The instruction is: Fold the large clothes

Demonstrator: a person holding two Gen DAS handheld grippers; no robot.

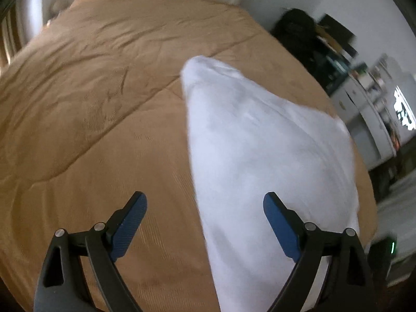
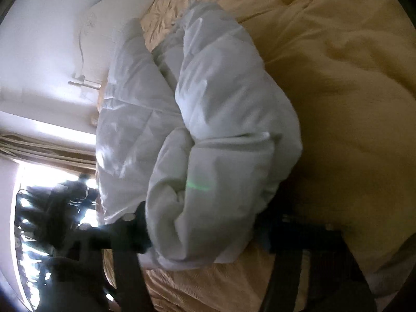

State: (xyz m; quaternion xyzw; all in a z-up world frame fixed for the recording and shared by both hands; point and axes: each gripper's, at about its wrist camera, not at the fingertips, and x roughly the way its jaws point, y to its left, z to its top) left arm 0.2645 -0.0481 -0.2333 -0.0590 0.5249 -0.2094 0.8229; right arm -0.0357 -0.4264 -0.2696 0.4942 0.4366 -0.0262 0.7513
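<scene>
A large white padded garment (image 1: 260, 156) lies bunched on a tan bedspread (image 1: 91, 104). My left gripper (image 1: 205, 215) is open above the bed, its blue-padded fingers (image 1: 130, 223) spread wide; the right finger overlaps the garment's near edge, the left is over bare bedspread. In the right wrist view the garment (image 2: 221, 130) is a thick folded bundle filling the middle. My right gripper (image 2: 205, 231) has its dark fingers (image 2: 130, 231) on either side of the bundle's near end, closed around the thick fabric. The view is blurred and tilted.
The bedspread (image 2: 338, 78) covers the whole bed. Dark bags and shelving (image 1: 312, 41) and white cabinets (image 1: 364, 119) stand to the right of the bed. A white wall (image 2: 52, 39), curtain and bright window (image 2: 39, 169) are on the left of the right wrist view.
</scene>
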